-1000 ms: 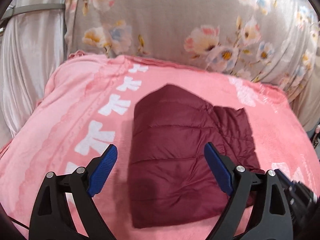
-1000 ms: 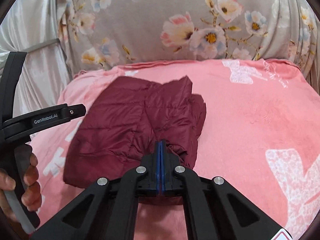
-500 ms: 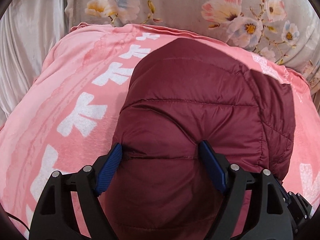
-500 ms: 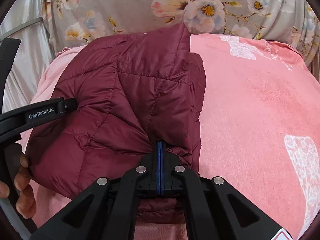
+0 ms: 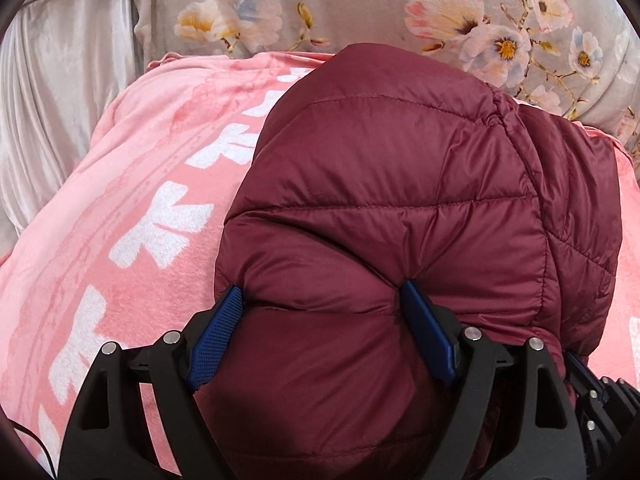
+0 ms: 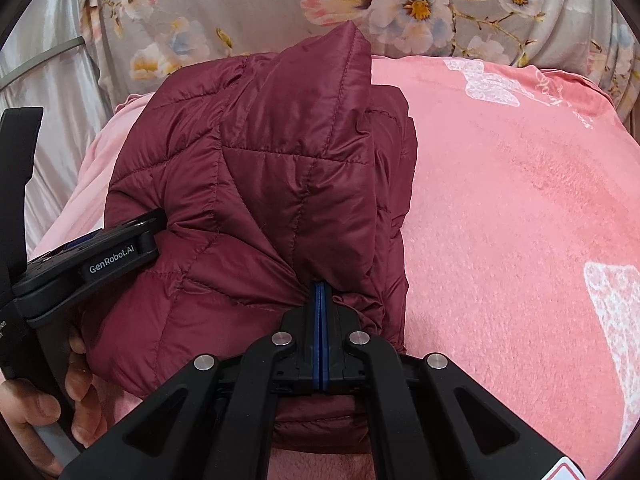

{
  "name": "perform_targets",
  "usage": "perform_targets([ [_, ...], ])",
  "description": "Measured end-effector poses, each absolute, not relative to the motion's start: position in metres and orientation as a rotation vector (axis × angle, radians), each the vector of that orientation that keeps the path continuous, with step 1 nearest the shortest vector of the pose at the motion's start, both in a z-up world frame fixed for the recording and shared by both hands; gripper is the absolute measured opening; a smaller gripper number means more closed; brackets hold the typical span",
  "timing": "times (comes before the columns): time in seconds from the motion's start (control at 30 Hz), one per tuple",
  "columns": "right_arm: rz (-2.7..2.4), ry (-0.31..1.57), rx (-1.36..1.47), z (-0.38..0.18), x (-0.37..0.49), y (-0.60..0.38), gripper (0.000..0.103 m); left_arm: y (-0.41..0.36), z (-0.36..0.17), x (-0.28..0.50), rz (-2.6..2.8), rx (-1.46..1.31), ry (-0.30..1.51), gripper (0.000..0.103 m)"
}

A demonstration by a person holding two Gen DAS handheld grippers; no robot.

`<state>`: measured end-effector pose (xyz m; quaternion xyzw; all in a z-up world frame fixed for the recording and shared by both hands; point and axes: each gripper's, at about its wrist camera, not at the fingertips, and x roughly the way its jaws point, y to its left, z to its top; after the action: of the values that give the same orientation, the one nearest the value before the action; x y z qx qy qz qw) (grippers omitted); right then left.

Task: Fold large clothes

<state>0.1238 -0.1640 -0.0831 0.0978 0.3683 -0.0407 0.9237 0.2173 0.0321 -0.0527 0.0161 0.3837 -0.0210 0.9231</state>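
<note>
Left wrist view: the left gripper (image 5: 322, 312), jaws wide, straddles a puffed bulge of the maroon quilted jacket (image 5: 400, 200) on the pink blanket (image 5: 120, 200). Right wrist view: the right gripper (image 6: 321, 292) pinches its near hem. The jacket looks compactly folded; probably one fold remains.

Item 1: brand mark "GenRobot.AI", white lettering on the black body of the left tongs (image 6: 160, 216), read in the right wrist view.

Item 2: partial white lettering, ending in "on", on the black handle (image 6: 8, 320) at the left edge of the same view; the rest is cut off and unreadable.

Item 3: faint script printed on the pink blanket (image 6: 520, 200), far right corner, too small to read.

Left wrist view: no legible text.
</note>
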Motion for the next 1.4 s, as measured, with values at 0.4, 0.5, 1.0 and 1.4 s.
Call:
perform_targets([
  [0.4, -0.078, 0.565, 0.072, -0.049, 0.039, -0.152, 0.029, 0.041, -0.016, 0.144, -0.018, 0.006, 0.717, 0.091],
  [0.5, -0.087, 0.535, 0.072, -0.048, 0.018, -0.154, 0.036, 0.035, -0.015, 0.117, -0.008, 0.012, 0.702, 0.092],
  [1.0, -0.135, 0.532, -0.044, -0.072, -0.023, -0.147, 0.056, 0.016, -0.061, 0.044, 0.022, 0.023, 0.746, 0.097],
  [1.4, -0.173, 0.589, 0.045, -0.079, -0.016, -0.162, 0.056, 0.013, -0.067, 0.041, 0.007, 0.035, 0.742, 0.097],
])
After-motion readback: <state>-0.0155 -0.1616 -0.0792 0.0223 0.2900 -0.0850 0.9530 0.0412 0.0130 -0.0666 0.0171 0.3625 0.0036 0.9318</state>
